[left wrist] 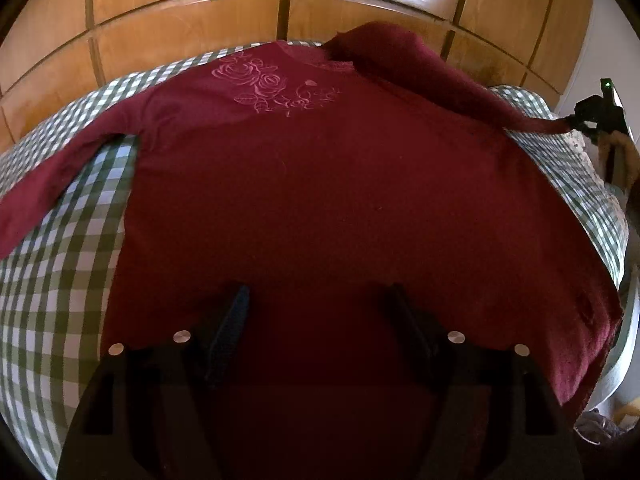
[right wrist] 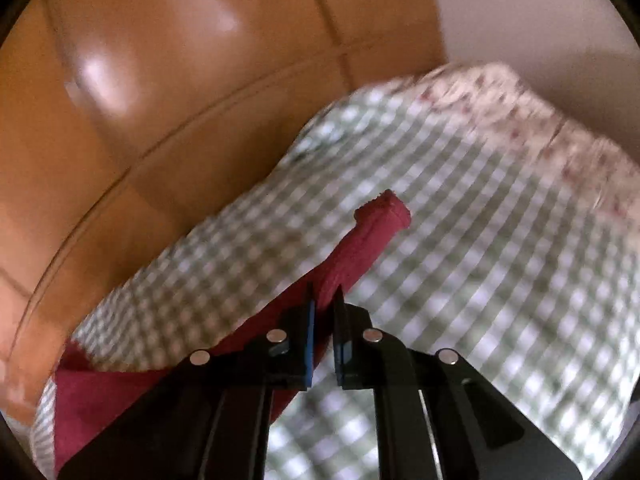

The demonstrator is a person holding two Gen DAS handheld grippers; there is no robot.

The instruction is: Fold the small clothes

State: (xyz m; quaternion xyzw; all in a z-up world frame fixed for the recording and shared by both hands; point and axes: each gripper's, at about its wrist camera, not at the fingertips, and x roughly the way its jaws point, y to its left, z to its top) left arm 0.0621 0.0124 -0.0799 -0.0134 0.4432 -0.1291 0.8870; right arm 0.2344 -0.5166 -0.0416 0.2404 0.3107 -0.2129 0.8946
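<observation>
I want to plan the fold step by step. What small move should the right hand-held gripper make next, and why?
Probably carry the sleeve inward and lay it across the shirt body. The right hand-held gripper is shut on the sleeve near its cuff and holds it lifted above the checked cover. The body lies flat, and the left hand-held gripper is open over its hem.

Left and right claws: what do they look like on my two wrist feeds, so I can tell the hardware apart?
They appear to be the same build. The left claw has matte black fingers, a blue pad face on one finger and round silver studs on the black body behind. The right claw shows thin blue pads on black fingers and the same silver studs. No cables or sleeves appear in either view.
</observation>
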